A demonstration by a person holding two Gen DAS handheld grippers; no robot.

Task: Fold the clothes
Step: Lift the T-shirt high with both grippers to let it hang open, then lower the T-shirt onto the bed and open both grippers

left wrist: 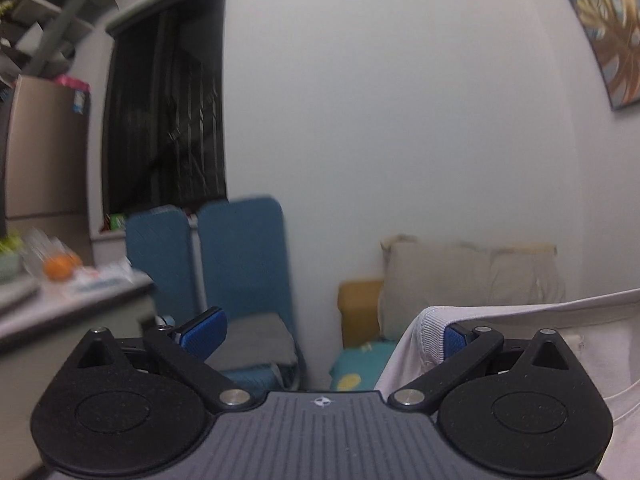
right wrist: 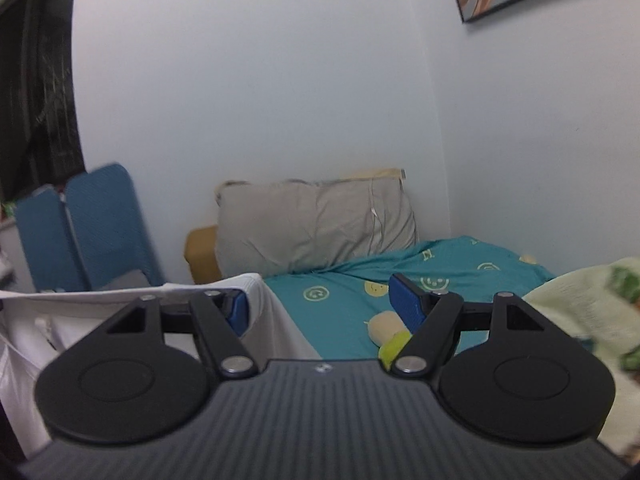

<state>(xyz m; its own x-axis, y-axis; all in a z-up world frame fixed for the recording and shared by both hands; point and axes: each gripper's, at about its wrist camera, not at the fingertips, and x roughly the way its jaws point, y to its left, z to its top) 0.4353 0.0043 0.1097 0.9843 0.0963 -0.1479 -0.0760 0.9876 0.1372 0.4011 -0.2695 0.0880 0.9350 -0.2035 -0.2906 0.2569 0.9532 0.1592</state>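
I face a bed (right wrist: 480, 264) with a teal sheet and a grey pillow (right wrist: 316, 228); 2 blue chairs (left wrist: 208, 264) stand left of it. The white shirt (left wrist: 520, 344) hangs stretched between my claws. My left claw (left wrist: 328, 334) and right claw (right wrist: 320, 306) both gape wide, 1 finger of each hooked inside the shirt's ribbed edge.

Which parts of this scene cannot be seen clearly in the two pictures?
- White shirt: left wrist view, its lower part is cut by the right edge and hidden behind the left tool; the garment type is a guess.
- Shirt's hang: right wrist view, the right tool body covers where it ends.
- Whether a pad grips the cloth: the fabric drapes over it in both views.
- Counter items: left wrist view, blurred.
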